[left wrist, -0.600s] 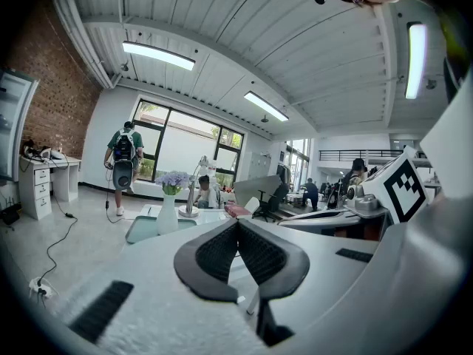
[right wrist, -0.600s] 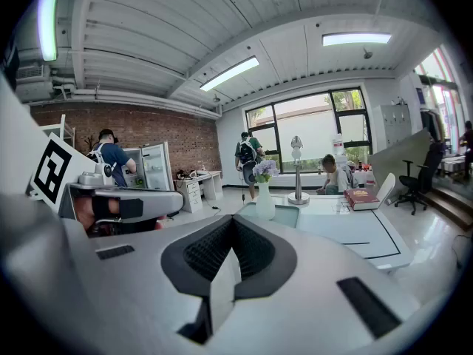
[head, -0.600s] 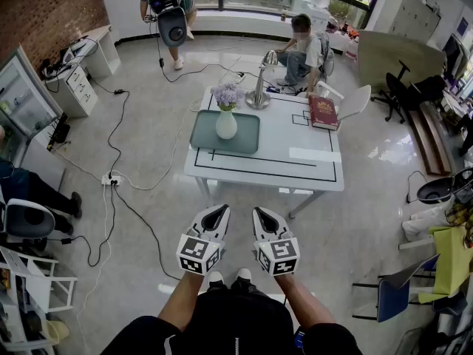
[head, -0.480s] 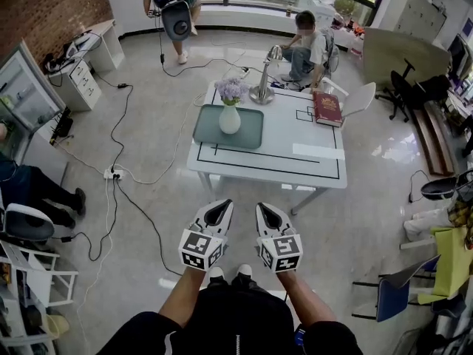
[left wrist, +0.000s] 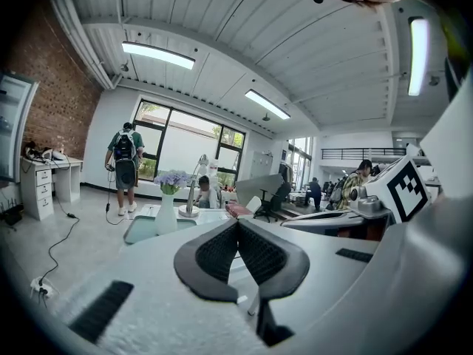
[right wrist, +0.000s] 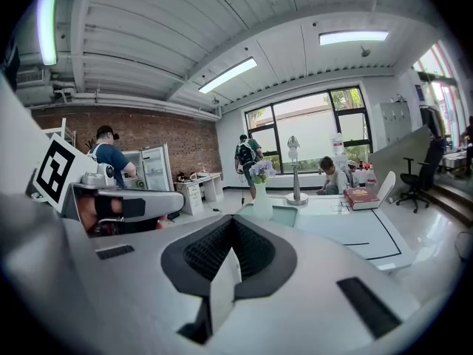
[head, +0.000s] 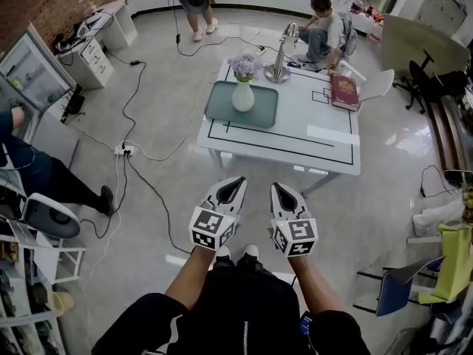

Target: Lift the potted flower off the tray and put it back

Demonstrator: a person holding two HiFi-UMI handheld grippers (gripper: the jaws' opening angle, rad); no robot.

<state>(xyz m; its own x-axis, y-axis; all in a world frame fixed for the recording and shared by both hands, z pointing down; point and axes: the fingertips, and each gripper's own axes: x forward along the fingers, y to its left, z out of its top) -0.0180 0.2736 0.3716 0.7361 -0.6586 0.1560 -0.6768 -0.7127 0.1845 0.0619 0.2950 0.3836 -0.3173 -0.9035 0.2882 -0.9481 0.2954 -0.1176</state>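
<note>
Both grippers are just hanging out in front of the person over the floor, well short of the desk. The left gripper is clenched, with nothing in it; in its own view the two black pads meet at the tip with no gap I can see. Same deal for the right gripper: its jaws are pressed together and empty. They sit side by side, close but not touching, marker cubes facing up at the head camera.

The potted flower is a white vase with a purple bunch on top. It stands upright on the greenish tray, toward the tray's far edge. The tray lies flat on the desk's left half as the head camera sees it. Both gripper views catch it across the room too: flower on tray, and flower on tray.

Other stuff on the desk:
- A silver stand thing sits just beside the tray at the far edge. It might be a lamp, but it's too small to be sure.
- A red book lies over at the far right corner.

A white chair sits past that corner, and someone is crouched behind the desk. Cables snake across the floor to a power strip.
</note>
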